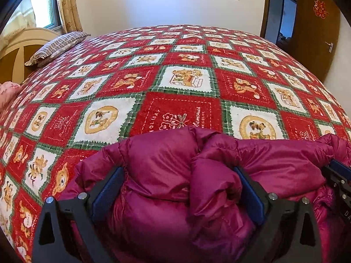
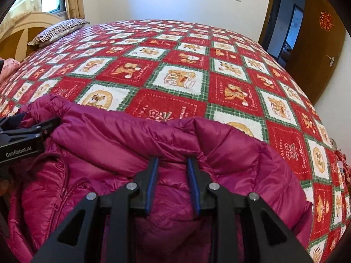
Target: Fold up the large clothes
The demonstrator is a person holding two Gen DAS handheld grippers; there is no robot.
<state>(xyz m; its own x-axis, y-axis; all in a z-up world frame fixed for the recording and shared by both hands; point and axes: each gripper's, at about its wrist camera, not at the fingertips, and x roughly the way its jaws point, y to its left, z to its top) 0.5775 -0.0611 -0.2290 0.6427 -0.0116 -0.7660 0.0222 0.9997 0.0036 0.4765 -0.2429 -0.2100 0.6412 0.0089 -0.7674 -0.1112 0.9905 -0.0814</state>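
A magenta puffer jacket (image 1: 166, 160) lies bunched at the near edge of the bed and also fills the lower part of the right wrist view (image 2: 122, 140). My left gripper (image 1: 178, 171) has its jaws wide apart around a thick fold of the jacket, with padding bulging between the blue pads (image 1: 109, 188). My right gripper (image 2: 172, 161) has its jaws close together, pinching a fold of the jacket's edge. The left gripper's body (image 2: 24, 135) shows at the left of the right wrist view, and the right gripper (image 1: 337, 175) shows at the right of the left wrist view.
The bed is covered by a red, white and green teddy-bear quilt (image 1: 186, 79). A striped pillow (image 1: 57, 46) and a cream headboard (image 1: 19, 48) are at the far left. A pink cushion (image 1: 8, 89) lies at the left edge. A brown door (image 1: 311, 28) stands open at the right.
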